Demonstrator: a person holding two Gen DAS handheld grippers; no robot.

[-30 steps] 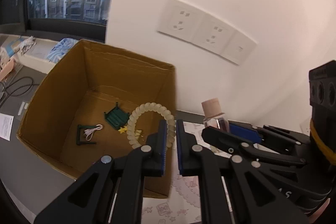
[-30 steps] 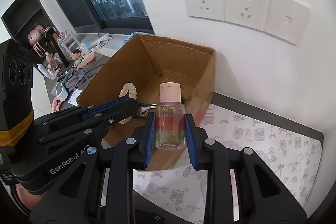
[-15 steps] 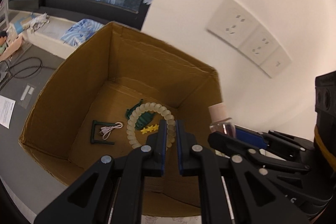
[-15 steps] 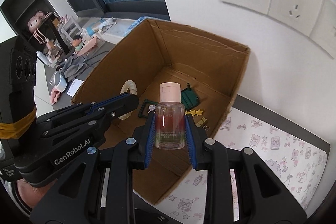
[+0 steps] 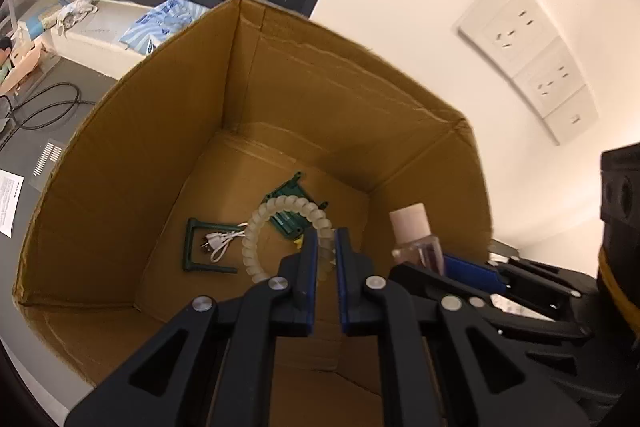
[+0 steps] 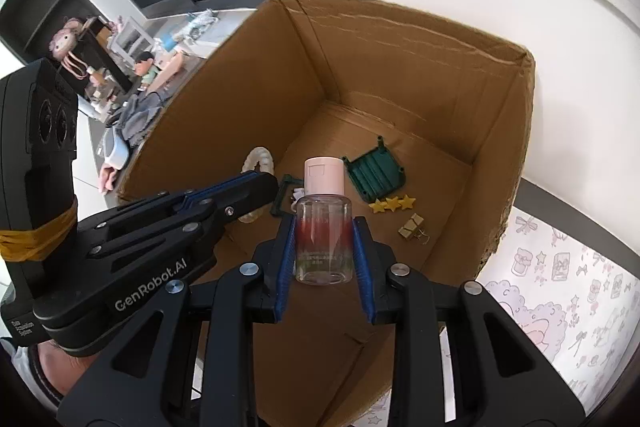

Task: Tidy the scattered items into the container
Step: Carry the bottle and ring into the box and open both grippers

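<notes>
White wall with a socket panel (image 5: 528, 67) is sitting behind an open cardboard box (image 6: 516, 131) on the table; a patterned mat (image 6: 560, 287) is lying right of the box.

Right hand-held gripper (image 6: 324, 247) is clamping a small clear bottle (image 6: 323, 239) by its body, pink cap up, upright, hanging over the box opening, not yet on the box floor. Left hand-held gripper (image 5: 326, 259) is pinching a translucent ribbed ring (image 5: 256, 235), pads nearly together on its rim, also over the box.

Handling, as a judgement: bottle is looking light, rigid, smooth plastic (slippery, so mid-body grip between the pads is the right spot; cap would be a weaker hold). Some reddish liquid inside, so keeping it upright is making sense. Ring is looking soft and springy, likely flexing under the pinch; a grip across one section of the rim is enough.

Count inside the box: one green ribbed plate (image 6: 376, 175), one green U-shaped bracket (image 5: 196, 247), one white cable (image 5: 220, 245), one strip of three yellow stars (image 6: 392, 204), one small gold clip (image 6: 412, 227). Held: one bottle, one ring.
</notes>
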